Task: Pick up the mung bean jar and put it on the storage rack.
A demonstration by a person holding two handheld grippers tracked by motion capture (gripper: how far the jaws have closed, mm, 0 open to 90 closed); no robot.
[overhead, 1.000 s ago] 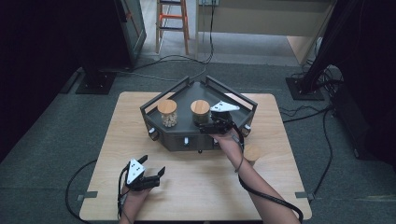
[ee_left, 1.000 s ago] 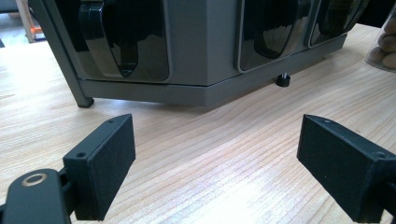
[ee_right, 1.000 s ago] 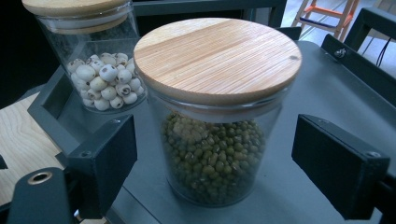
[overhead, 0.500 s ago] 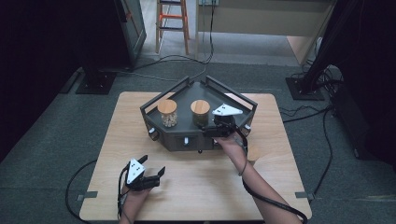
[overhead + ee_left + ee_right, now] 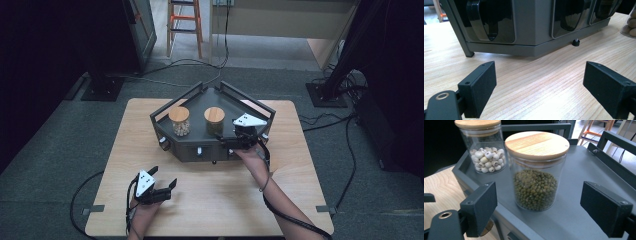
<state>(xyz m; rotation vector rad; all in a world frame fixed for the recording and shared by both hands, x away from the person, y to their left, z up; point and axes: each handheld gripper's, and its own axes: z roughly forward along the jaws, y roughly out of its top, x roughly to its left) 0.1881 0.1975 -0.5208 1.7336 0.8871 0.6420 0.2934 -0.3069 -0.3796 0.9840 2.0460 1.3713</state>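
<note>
Right gripper [image 5: 234,141] over the front right corner of the grey stand [image 5: 252,107], jaws wide apart and empty, aimed at the bean jar [image 5: 536,172]. Bean jar upright on the stand's top, wooden lid on, just ahead of the jaws and not touched; seen from above [image 5: 214,120] near the stand's middle. Seed jar [image 5: 484,147] farther back and to the left, also lidded and upright, apart from the bean jar. Left gripper [image 5: 157,186] low at the near left of the tabletop [image 5: 300,165], well apart from the stand, jaws spread wide with nothing between them, facing the stand's front panel [image 5: 529,27].
</note>
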